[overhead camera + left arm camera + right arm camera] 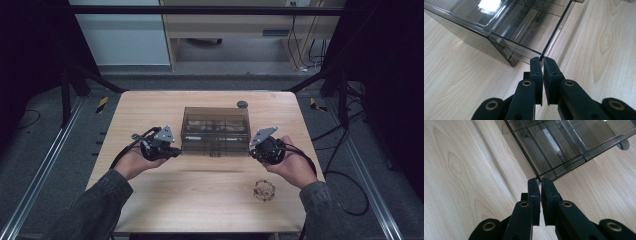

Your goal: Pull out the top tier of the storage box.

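Two grippers, left [176,151] and right [251,150], pinch the smoky box's [216,129] front corners; a bracelet [263,190] lies nearby.

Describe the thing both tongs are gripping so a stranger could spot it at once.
Start at the pale wooden table and look to its middle, a little toward the far edge. There sits a smoky see-through plastic box split inside into compartments, with the left tongs and right tongs each pinching a near corner. Unlike the small dark disc behind it and the small clear ring in front, it is large and boxy.
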Demonstrator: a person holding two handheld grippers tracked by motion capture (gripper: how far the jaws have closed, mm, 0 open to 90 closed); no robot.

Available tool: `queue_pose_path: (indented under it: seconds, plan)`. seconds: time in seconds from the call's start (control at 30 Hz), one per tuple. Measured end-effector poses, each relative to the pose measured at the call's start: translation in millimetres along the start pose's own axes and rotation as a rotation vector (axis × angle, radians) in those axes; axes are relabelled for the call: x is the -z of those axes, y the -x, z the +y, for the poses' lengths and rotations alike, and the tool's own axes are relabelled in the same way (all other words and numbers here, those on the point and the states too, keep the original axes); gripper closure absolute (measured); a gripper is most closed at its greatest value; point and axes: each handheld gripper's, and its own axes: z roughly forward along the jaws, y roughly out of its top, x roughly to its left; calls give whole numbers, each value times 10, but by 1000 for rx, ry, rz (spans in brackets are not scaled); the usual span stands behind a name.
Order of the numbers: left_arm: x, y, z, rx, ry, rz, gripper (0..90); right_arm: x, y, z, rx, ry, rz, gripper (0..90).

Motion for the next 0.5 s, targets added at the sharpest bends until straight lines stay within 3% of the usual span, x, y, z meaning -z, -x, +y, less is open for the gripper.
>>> queue_pose_path:
  seconds: [0.5]
  plan:
    - [17, 73, -27, -11, -3, -5, 864, 30, -67, -32, 14, -3, 4, 871]
